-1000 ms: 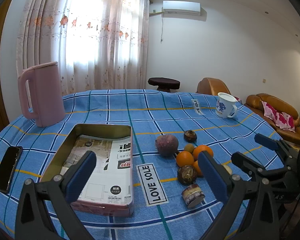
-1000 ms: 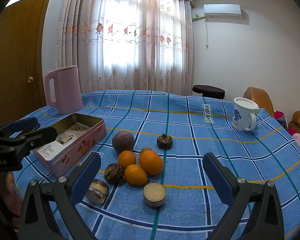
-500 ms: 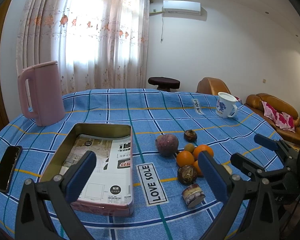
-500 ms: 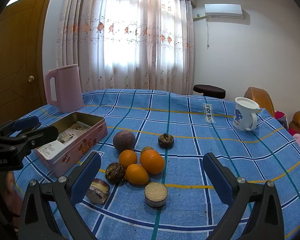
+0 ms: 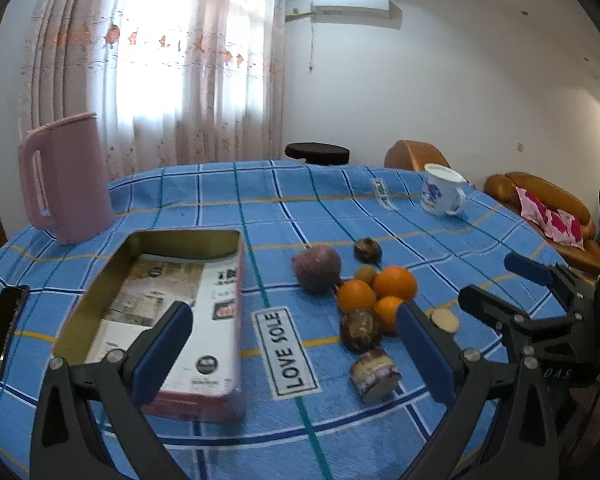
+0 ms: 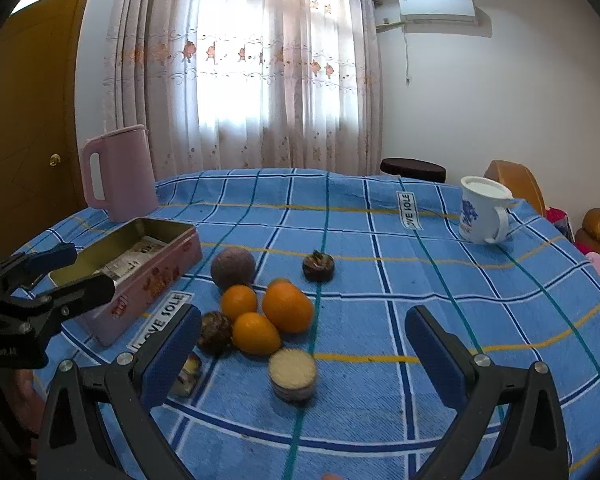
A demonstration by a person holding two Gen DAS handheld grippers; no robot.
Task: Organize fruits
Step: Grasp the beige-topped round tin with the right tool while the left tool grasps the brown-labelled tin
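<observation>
A cluster of fruit lies mid-table: three oranges (image 5: pixel 394 282) (image 6: pixel 287 306), a large purple round fruit (image 5: pixel 317 268) (image 6: pixel 233 269), dark brown fruits (image 5: pixel 359 329) (image 6: pixel 318 266), a small green one (image 5: pixel 365 273) and two cut cylindrical pieces (image 5: pixel 374 370) (image 6: pixel 292 368). An open pink tin (image 5: pixel 156 312) (image 6: pixel 140 276) with papers inside sits left of them. My left gripper (image 5: pixel 292 354) is open and empty above the near table edge. My right gripper (image 6: pixel 302 350) is open and empty, just short of the fruit.
A pink jug (image 5: pixel 66 178) (image 6: pixel 118 172) stands at the far left. A white mug with blue print (image 5: pixel 440 194) (image 6: pixel 482 210) stands at the far right. A black phone (image 5: pixel 4 328) lies at the left edge. Sofas (image 5: pixel 540 208) stand beyond the table.
Both grippers have moved slightly forward toward the table; the fruit and tin sit a little closer in view. Nothing was gripped or moved.
</observation>
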